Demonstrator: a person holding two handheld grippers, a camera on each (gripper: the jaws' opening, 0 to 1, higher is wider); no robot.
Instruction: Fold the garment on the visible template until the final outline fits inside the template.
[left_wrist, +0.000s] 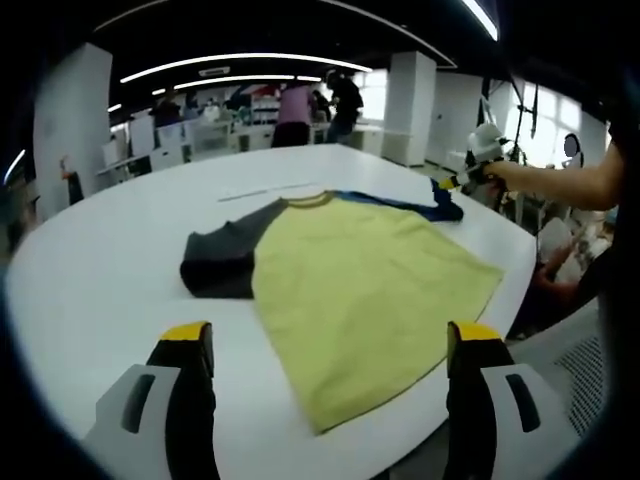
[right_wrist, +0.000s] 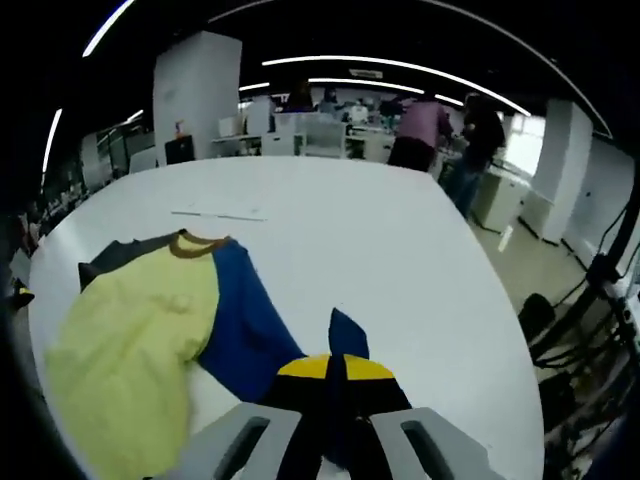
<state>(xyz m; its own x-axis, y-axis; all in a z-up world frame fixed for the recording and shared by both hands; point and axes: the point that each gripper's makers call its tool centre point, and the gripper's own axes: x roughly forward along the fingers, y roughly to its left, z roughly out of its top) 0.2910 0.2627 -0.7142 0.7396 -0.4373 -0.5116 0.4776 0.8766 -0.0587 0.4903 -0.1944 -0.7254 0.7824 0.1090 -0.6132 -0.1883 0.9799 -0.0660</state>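
A T-shirt with a yellow-green body (left_wrist: 370, 290), a dark grey sleeve (left_wrist: 222, 262) and a blue sleeve (left_wrist: 420, 203) lies flat on the white round table (left_wrist: 110, 250). My left gripper (left_wrist: 332, 340) hovers over the shirt's near hem, jaws wide open and holding nothing. In the left gripper view my right gripper (left_wrist: 462, 181) pinches the end of the blue sleeve at the table's far right. In the right gripper view my right gripper (right_wrist: 330, 372) is shut on the blue sleeve (right_wrist: 245, 320), with the yellow-green body (right_wrist: 130, 340) to its left. A thin pale line (left_wrist: 265, 190) marks the table beyond the collar.
A person's arm (left_wrist: 565, 180) holds the right gripper. The table edge (left_wrist: 515, 300) runs close by the shirt's right side, with a chair (left_wrist: 590, 370) beyond it. Bare tabletop (right_wrist: 400, 260) spreads past the sleeve. People (right_wrist: 425, 130) stand by desks at the back.
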